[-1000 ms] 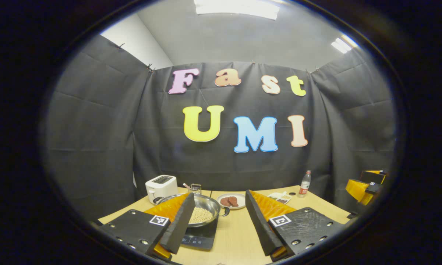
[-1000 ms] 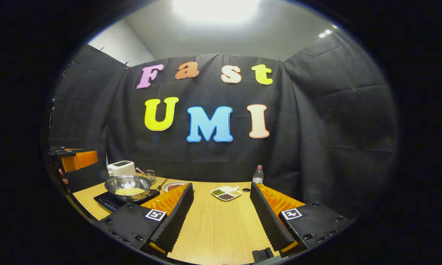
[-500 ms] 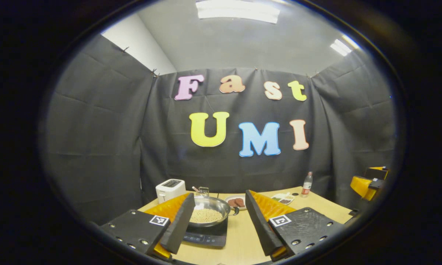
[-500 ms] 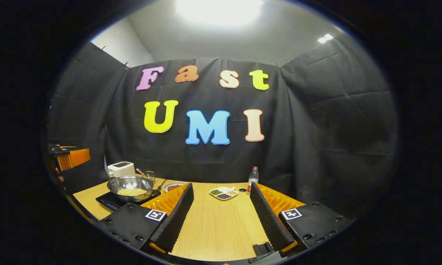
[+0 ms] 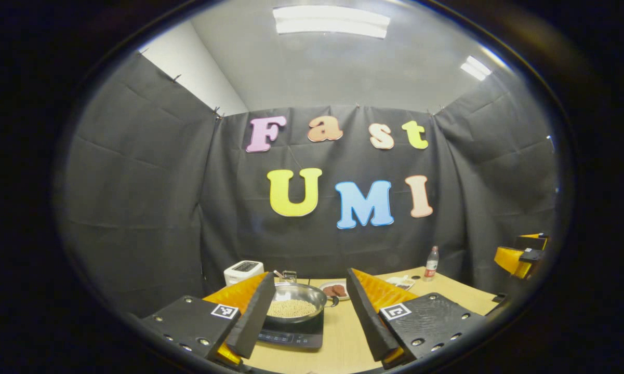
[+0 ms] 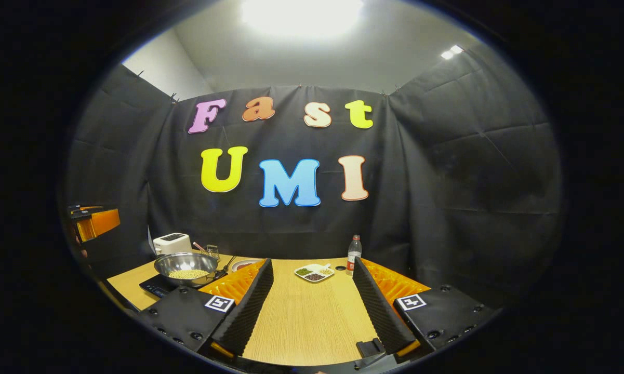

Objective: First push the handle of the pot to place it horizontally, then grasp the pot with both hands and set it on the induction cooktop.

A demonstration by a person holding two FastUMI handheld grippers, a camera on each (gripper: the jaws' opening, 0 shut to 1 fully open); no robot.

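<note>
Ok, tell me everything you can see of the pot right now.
The pot is a shiny, metal-looking round pan, upright on the black induction cooktop at the table's left end. It holds pale beans below the rim. A dark handle sticks out sideways toward the plate of meat. Neither open gripper touches it.

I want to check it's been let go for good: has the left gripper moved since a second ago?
Yes. The left gripper has drawn back from the pot, which looks smaller between its open fingers and sits on the induction cooktop.
</note>
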